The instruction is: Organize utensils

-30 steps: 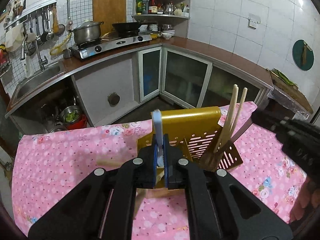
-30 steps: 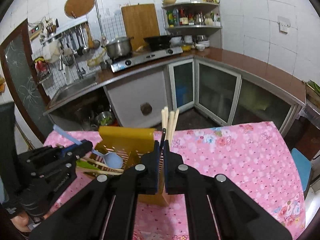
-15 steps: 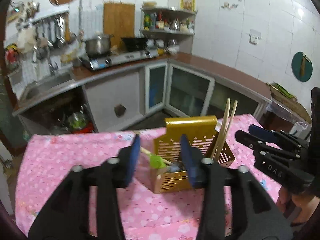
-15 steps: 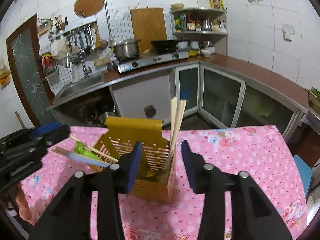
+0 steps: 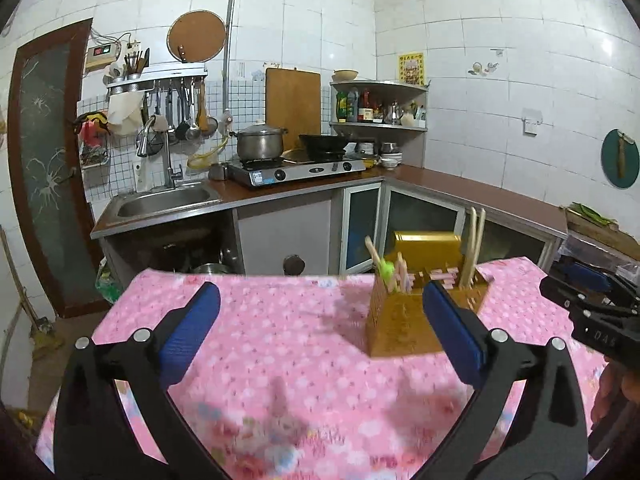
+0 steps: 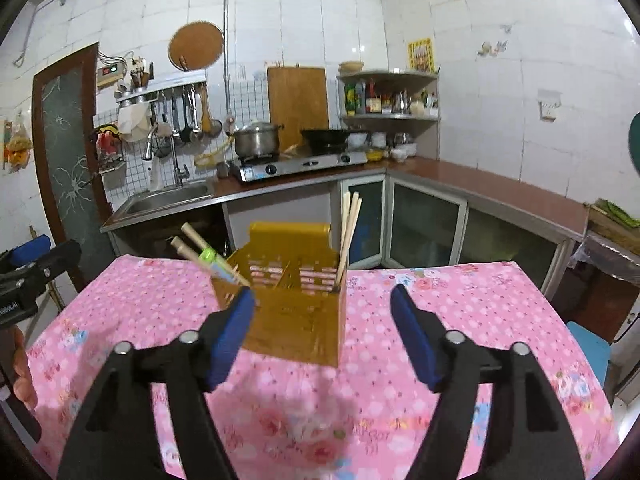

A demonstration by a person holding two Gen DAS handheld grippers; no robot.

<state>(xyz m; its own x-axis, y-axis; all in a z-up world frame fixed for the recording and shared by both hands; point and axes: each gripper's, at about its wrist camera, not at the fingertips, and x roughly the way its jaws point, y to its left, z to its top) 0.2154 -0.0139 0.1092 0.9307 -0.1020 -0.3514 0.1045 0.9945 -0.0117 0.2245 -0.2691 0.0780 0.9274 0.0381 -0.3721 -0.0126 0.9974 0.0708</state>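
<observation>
On the pink floral tablecloth (image 6: 460, 300) a yellow slotted utensil holder (image 6: 296, 320) is stood, with chopsticks (image 6: 348, 236) upright in its right compartment and spoon handles (image 6: 200, 252) leaned out at its left. Both the left gripper (image 5: 320, 320) and the right gripper (image 6: 322, 332) are held back from it, jaws opening wide, nothing gripped between them.
</observation>
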